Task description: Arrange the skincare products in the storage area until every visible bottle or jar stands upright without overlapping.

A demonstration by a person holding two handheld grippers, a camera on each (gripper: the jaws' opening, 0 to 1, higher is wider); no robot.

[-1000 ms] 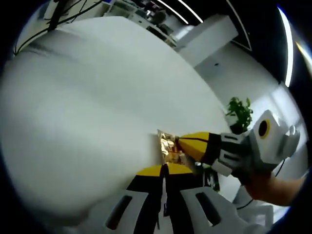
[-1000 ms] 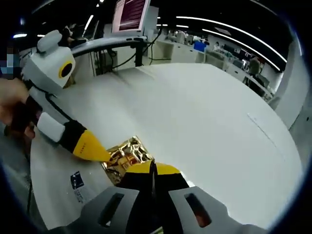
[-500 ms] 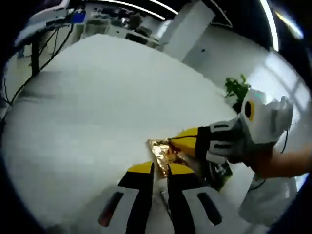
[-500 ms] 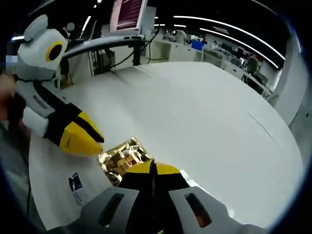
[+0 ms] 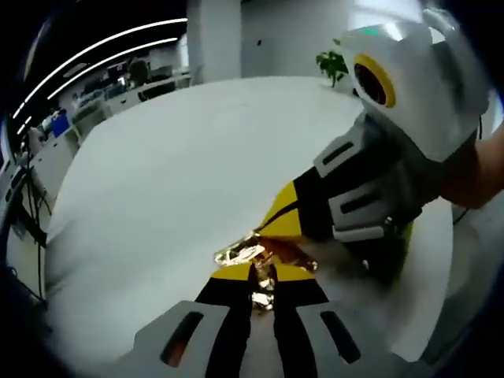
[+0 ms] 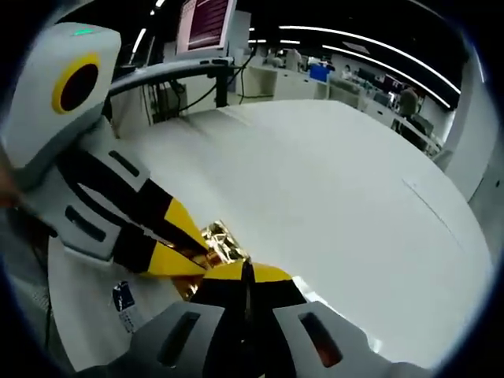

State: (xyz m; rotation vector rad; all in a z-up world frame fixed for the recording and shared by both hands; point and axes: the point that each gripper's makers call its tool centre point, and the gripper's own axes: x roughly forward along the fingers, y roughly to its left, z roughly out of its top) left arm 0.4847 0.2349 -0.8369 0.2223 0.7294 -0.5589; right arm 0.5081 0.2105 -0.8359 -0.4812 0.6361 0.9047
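A crumpled gold foil packet (image 5: 246, 253) lies low over the white table (image 5: 157, 173). My left gripper (image 5: 264, 277) is shut, with a strip of the foil pinched between its yellow tips. In the left gripper view the right gripper (image 5: 272, 230) comes in from the right and its tip rests on the packet's far side. In the right gripper view the packet (image 6: 219, 239) sits just ahead of my right gripper (image 6: 246, 274), which is shut on its near edge. The left gripper (image 6: 193, 256) presses in from the left and covers part of the foil. No bottle or jar is in sight.
A small dark printed label (image 6: 122, 298) lies on the table (image 6: 339, 197) left of the right gripper. A monitor (image 6: 209, 22) on an arm stands past the far edge. A potted plant (image 5: 334, 61) and office desks lie beyond the table.
The left gripper has swung in close against the right one, and its tips now sit on the foil packet. The right gripper has held still on the packet.
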